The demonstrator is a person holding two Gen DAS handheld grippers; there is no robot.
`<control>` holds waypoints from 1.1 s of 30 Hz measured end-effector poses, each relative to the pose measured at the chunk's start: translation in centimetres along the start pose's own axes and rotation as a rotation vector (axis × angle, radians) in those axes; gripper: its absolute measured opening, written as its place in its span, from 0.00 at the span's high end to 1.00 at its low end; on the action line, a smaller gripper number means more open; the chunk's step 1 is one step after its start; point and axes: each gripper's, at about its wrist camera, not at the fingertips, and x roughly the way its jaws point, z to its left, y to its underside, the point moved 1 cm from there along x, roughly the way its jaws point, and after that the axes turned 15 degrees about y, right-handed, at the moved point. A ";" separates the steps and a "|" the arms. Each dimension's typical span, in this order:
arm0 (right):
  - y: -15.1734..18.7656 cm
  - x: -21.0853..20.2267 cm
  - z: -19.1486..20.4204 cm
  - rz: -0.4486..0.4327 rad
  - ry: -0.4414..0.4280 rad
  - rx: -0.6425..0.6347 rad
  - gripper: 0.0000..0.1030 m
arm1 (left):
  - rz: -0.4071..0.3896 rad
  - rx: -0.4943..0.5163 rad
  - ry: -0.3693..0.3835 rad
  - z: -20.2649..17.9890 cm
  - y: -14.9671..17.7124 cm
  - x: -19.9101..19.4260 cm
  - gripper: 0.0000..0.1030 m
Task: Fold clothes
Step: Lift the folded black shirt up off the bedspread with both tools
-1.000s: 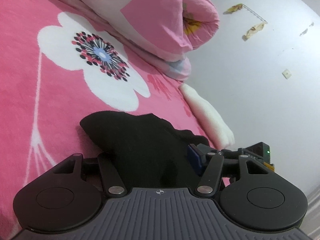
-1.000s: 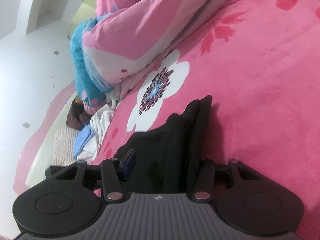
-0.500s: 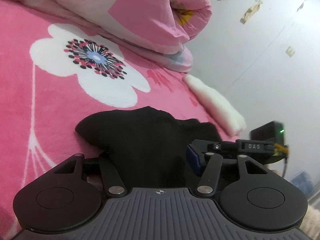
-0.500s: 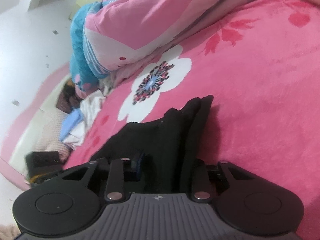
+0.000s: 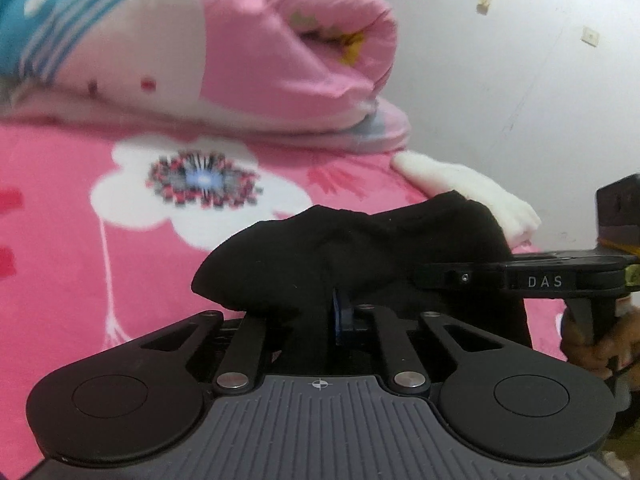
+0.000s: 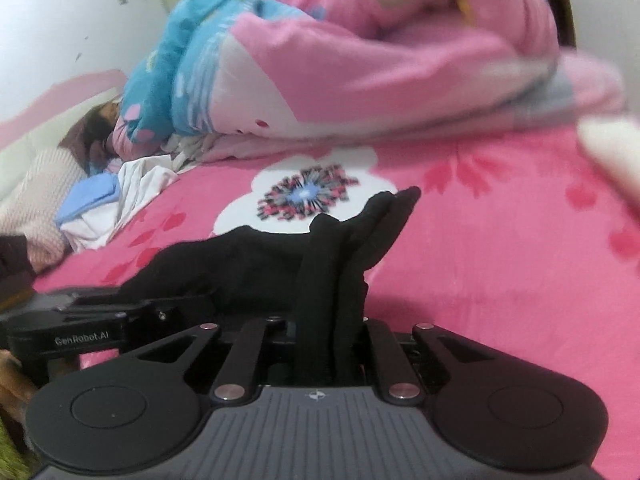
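A black garment (image 5: 360,248) lies bunched on the pink flowered blanket (image 5: 60,240). My left gripper (image 5: 326,312) has its jaws closing, and the cloth is pinched between them beside a blue pad (image 5: 340,316). The right gripper (image 5: 440,278) reaches into the garment's right end, held by a hand (image 5: 588,344). In the right wrist view the black garment (image 6: 340,248) rises in upright folds from my right gripper (image 6: 326,344), whose jaws are closing on it. There the left gripper (image 6: 188,304) grips the cloth's left end.
A rolled pink and blue quilt (image 5: 240,60) lies across the back of the bed. A white towel (image 5: 472,188) sits at the bed's right edge by the white wall (image 5: 500,60). Loose clothes (image 6: 100,200) are heaped at the left of the right wrist view.
Both grippers' jaws have come together on the black garment and lifted its near edge. Both views have rolled towards level, and each gripper now shows in the other's view.
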 end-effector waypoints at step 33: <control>3.7 -35.5 4.7 -0.679 0.198 -0.167 0.91 | -0.370 0.445 -0.087 -27.7 -1.8 -16.2 0.92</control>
